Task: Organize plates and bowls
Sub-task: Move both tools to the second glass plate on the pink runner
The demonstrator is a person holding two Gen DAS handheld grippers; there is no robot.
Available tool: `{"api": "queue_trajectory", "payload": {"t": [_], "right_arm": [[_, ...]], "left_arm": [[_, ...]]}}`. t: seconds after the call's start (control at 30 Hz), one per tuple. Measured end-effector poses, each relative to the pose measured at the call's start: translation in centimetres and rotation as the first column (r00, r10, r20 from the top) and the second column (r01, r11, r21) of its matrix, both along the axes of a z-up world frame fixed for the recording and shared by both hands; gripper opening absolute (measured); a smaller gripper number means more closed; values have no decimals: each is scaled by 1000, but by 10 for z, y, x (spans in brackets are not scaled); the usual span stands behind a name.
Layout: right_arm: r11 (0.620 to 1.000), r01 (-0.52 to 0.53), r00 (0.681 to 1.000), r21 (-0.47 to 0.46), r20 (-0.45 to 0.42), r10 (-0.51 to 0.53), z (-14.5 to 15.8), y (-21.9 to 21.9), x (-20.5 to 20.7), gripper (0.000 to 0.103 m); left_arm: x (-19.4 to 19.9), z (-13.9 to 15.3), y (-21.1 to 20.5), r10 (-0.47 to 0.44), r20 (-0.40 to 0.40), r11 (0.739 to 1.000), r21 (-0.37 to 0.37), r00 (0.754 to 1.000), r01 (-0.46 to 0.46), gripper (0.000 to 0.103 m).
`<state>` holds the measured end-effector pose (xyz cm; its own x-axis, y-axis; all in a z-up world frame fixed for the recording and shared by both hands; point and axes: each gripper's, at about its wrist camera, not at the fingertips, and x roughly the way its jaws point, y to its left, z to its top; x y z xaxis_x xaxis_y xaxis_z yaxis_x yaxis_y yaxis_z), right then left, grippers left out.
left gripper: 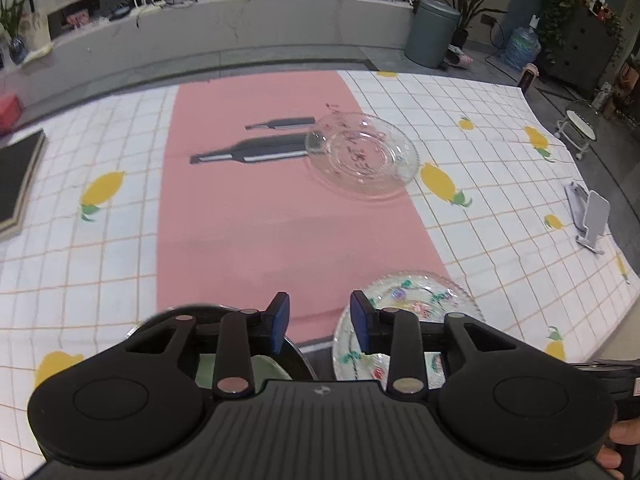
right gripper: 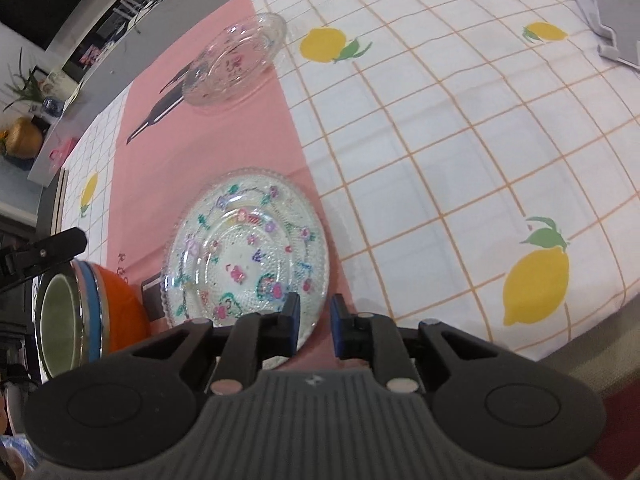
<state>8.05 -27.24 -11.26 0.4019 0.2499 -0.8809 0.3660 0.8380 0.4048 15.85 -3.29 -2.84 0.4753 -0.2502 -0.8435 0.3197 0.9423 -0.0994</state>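
Observation:
A clear glass plate [left gripper: 362, 156] [right gripper: 236, 64] lies far out on the pink runner [left gripper: 240, 220]. Closer in sits a flower-painted glass plate [left gripper: 420, 292] [right gripper: 244, 248]. Beside it stands an orange bowl [right gripper: 120, 304] with a blue band and a green inside [left gripper: 260, 364]. My left gripper [left gripper: 320, 320] hangs open between bowl and flowered plate, with nothing between its fingers. My right gripper [right gripper: 316, 316] is slightly open just over the flowered plate's near rim. Its pads press on nothing.
The table wears a white checked cloth with lemons [right gripper: 536, 280]. A grey phone stand [left gripper: 592, 220] [right gripper: 612, 12] sits at the right edge and a dark board [left gripper: 16, 176] at the left edge. Beyond the table are a grey bin [left gripper: 432, 32] and potted plants.

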Motion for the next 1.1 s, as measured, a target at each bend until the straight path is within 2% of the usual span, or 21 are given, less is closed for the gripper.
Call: {"api": "queue_trajectory", "payload": {"t": [0.13, 0.2, 0.27, 0.3, 0.37, 0.4, 0.47, 0.63, 0.83, 0.97, 1.1], "right_arm": [[1000, 6, 1000, -21, 21, -5, 9, 2, -3, 30], [999, -7, 999, -36, 39, 8, 13, 4, -2, 36], [997, -17, 998, -73, 58, 21, 19, 6, -2, 49], [995, -26, 997, -96, 72, 33, 22, 8, -2, 51], [989, -45, 993, -139, 105, 60, 31, 12, -3, 68], [986, -52, 990, -157, 124, 71, 35, 13, -4, 72], [979, -64, 983, -193, 157, 95, 44, 15, -5, 84], [928, -86, 967, -364, 195, 166, 62, 26, -6, 95], [926, -97, 962, -366, 203, 181, 89, 21, 4, 95], [922, -63, 966, -383, 210, 153, 117, 13, 24, 95], [927, 76, 948, -368, 314, 47, 153, -1, 35, 95]], "left_arm": [[-2, 4, -1, 16, 28, 1000, 9, 999, -16, 48], [-6, 6, -3, 13, 67, 1000, 16, 998, -14, 57], [-9, 9, -5, 11, 114, 1000, 7, 993, -11, 68], [-11, 11, -6, 13, 134, 1000, 3, 991, -13, 72], [-15, 16, -9, 16, 173, 1000, -3, 985, -16, 77], [-17, 19, -10, 17, 187, 1000, -7, 982, -16, 81], [-20, 27, -10, 32, 213, 999, -16, 976, -29, 83], [-27, 54, -6, 88, 278, 996, -20, 957, -86, 85], [-26, 83, -8, 117, 291, 993, -3, 950, -122, 86], [-23, 94, -16, 133, 292, 988, 32, 947, -148, 86], [-21, 101, -25, 90, 301, 993, 50, 949, -110, 87]]}}
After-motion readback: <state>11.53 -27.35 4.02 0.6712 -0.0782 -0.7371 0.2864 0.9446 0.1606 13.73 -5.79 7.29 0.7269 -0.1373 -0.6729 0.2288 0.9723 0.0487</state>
